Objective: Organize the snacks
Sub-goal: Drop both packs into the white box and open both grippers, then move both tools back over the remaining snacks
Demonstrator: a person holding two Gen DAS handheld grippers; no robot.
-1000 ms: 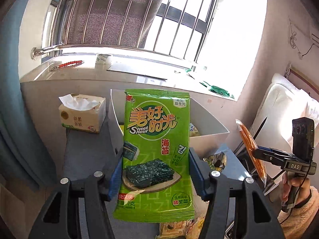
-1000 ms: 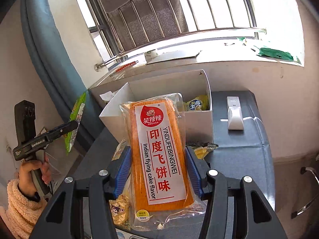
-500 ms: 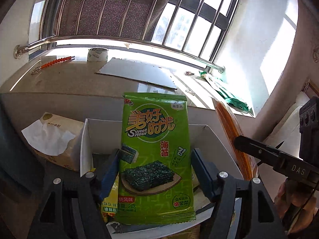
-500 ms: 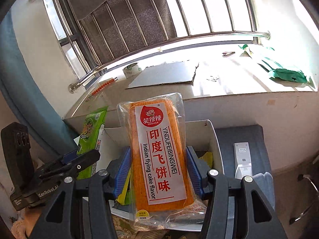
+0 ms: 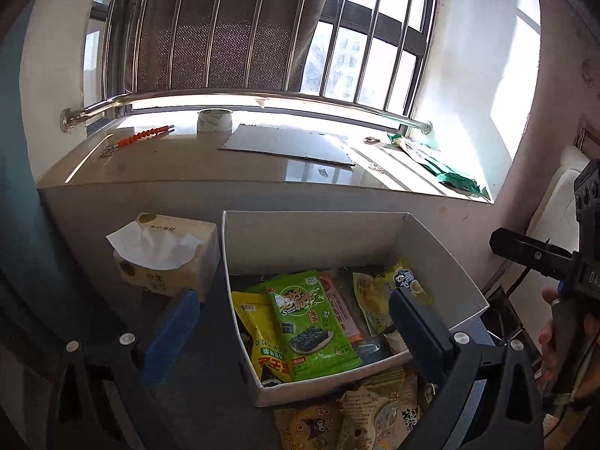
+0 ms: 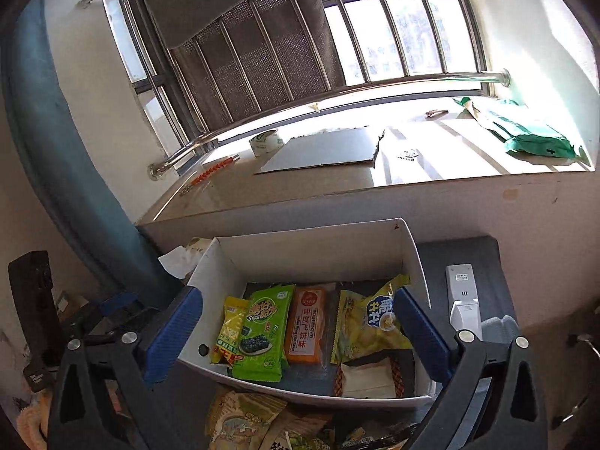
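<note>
A white box (image 5: 311, 225) on the dark table holds several snack packs. The green seaweed pack (image 5: 315, 322) lies flat on top in it, and the orange flying-cake pack (image 6: 305, 328) lies beside it to the right. My left gripper (image 5: 290, 294) hangs above the box with its jaws opening wide; no pad touches a pack. My right gripper (image 6: 298, 292) is also over the box, jaws opening, with nothing held between them. A yellow chips bag (image 6: 369, 322) rests at the box's right side. The right gripper's black finger (image 5: 525, 251) shows at the right edge of the left wrist view.
A tissue box (image 5: 165, 258) stands left of the white box and a white remote (image 6: 463, 300) lies to its right. Loose snack packs (image 5: 356, 416) lie before the box's near wall. Behind is a sill with a tape roll (image 5: 213, 122), a cardboard sheet (image 6: 322, 152) and a green bag (image 6: 532, 137).
Both grippers came forward over the box and opened. The green seaweed pack and the orange cake pack left the jaws and now lie inside the box.
</note>
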